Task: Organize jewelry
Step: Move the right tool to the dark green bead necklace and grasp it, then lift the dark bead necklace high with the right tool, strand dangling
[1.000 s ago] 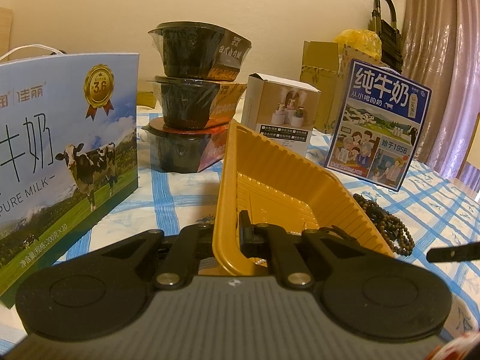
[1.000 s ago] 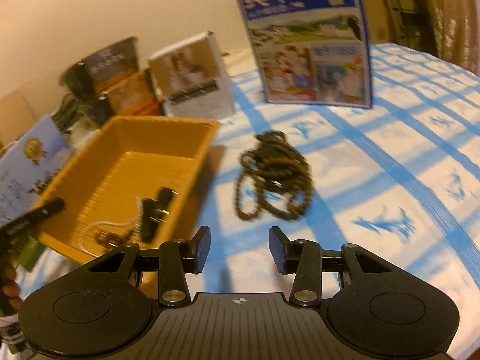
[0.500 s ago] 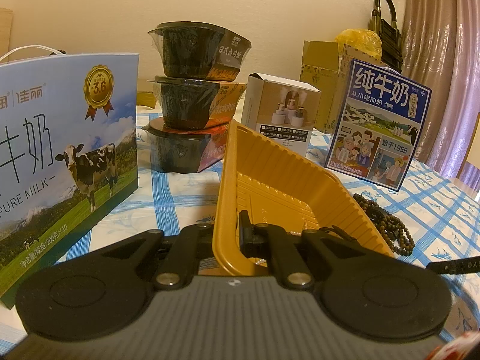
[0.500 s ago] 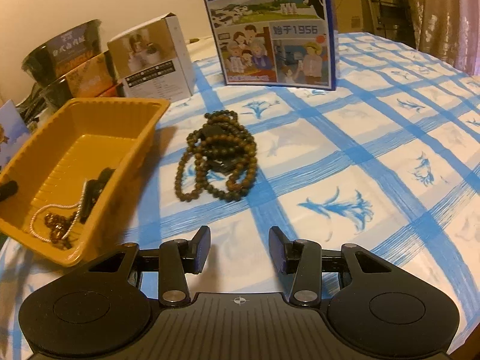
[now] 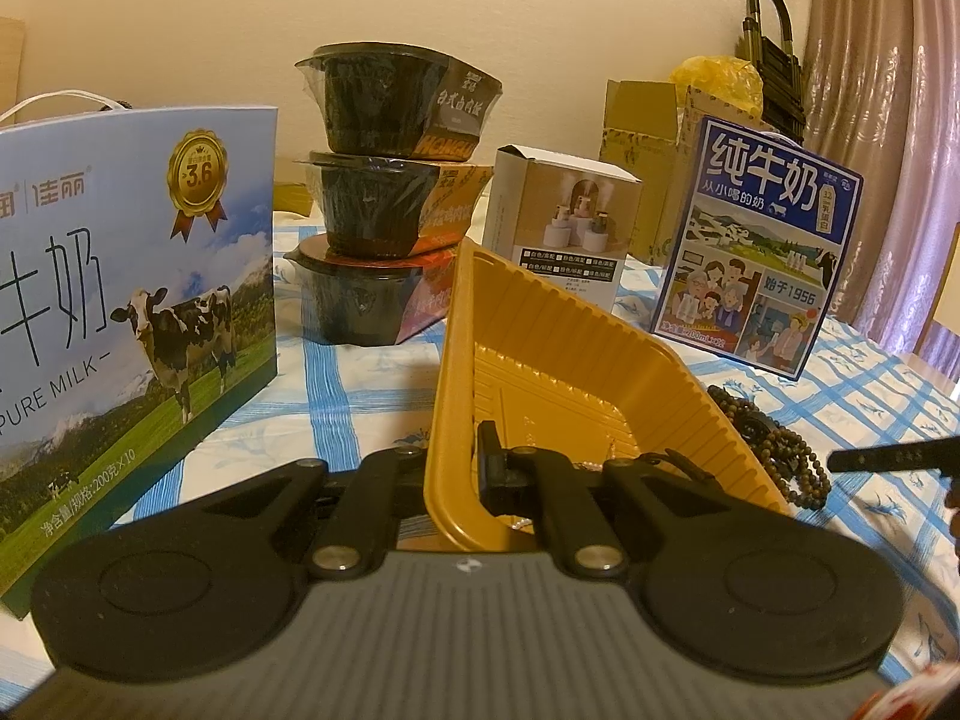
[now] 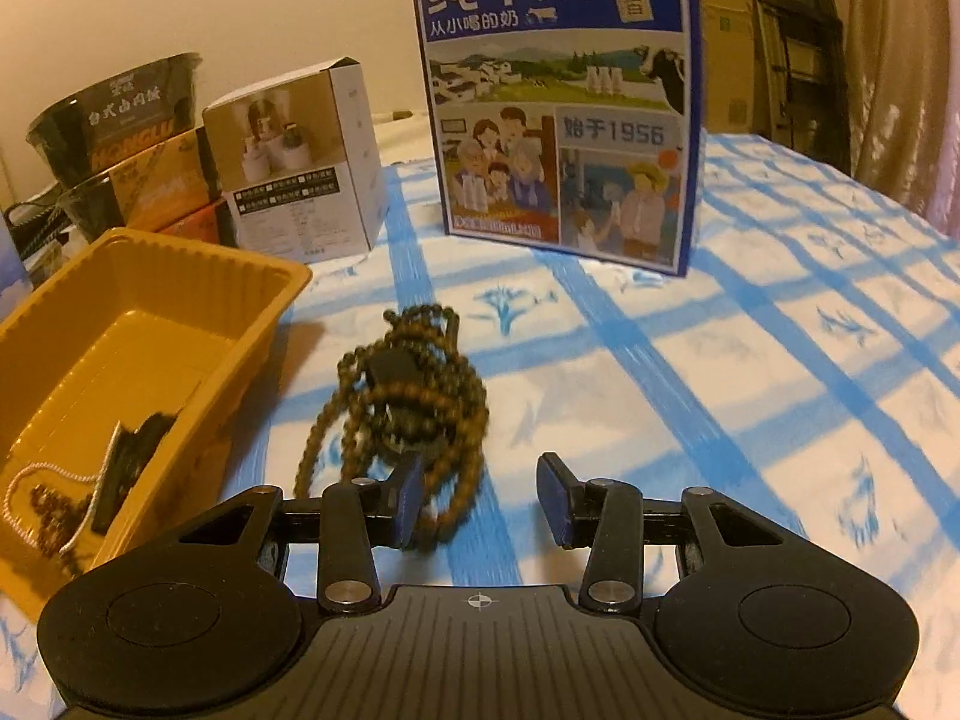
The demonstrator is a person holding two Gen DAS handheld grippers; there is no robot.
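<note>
My left gripper (image 5: 456, 468) is shut on the near rim of a yellow plastic tray (image 5: 576, 360) and holds it tilted. The tray (image 6: 150, 324) holds a white bead string (image 6: 36, 480) and dark jewelry (image 6: 135, 456). A brown bead necklace (image 6: 414, 396) lies coiled on the blue checked tablecloth (image 6: 720, 396), right of the tray; it also shows in the left wrist view (image 5: 774, 450). My right gripper (image 6: 480, 498) is open and low, its left fingertip at the necklace's near loops. Its tip (image 5: 888, 455) shows in the left wrist view.
A blue milk carton (image 6: 564, 102) stands behind the necklace. A white product box (image 6: 300, 162) and stacked black noodle bowls (image 5: 390, 192) stand behind the tray. A large milk gift box (image 5: 120, 300) stands at the left. Cardboard boxes (image 5: 648, 150) and a curtain (image 5: 888, 120) lie beyond.
My right gripper has moved forward and down to the necklace, staying open. My left gripper holds the tray as before.
</note>
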